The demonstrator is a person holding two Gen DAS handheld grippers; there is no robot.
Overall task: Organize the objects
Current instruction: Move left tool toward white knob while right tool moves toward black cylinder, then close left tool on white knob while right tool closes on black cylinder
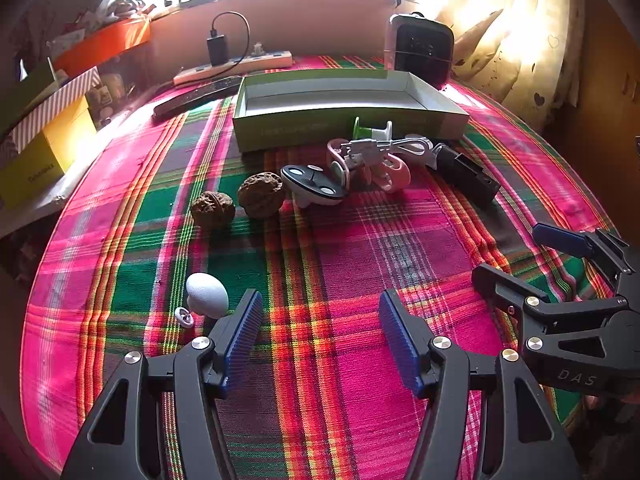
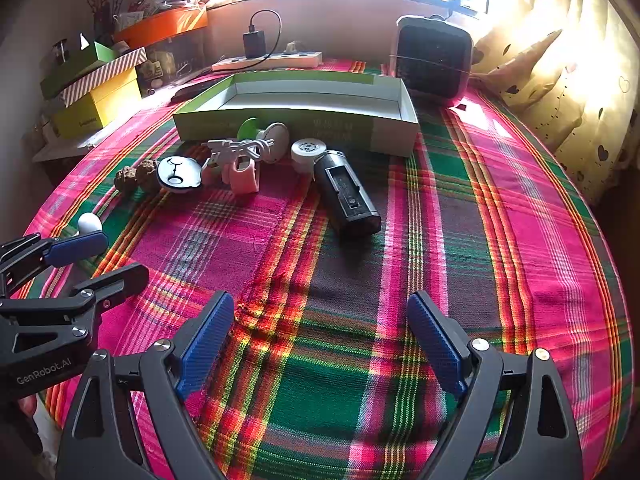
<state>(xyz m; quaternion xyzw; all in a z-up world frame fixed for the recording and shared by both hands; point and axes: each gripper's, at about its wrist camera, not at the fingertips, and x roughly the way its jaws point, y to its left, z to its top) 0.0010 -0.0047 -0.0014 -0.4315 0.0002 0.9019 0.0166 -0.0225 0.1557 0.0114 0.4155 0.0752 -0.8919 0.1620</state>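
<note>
An open green-and-white box (image 1: 344, 122) (image 2: 296, 124) lies at the back of the plaid table, nothing visible inside. In front of it lie two walnuts (image 1: 236, 202) (image 2: 138, 176), a black-and-white disc gadget (image 1: 312, 188) (image 2: 178, 174), pink rings under a grey toy gun (image 1: 372, 156) (image 2: 236, 160), a green-and-white spool (image 1: 370, 130) (image 2: 264, 136), a white round cap (image 2: 307, 152) and a black case (image 1: 466, 176) (image 2: 348, 196). A white egg (image 1: 207, 295) (image 2: 89, 222) lies left of my open, empty left gripper (image 1: 320, 336). My right gripper (image 2: 320, 344) is open and empty.
A black heater (image 1: 420, 52) (image 2: 434, 58) stands back right, beside the curtain. A power strip with a charger (image 1: 234, 66) (image 2: 268, 60) lies along the back wall. Stacked boxes (image 1: 48, 136) (image 2: 96, 88) stand at the left. Each gripper shows in the other's view (image 1: 560, 280) (image 2: 60, 276).
</note>
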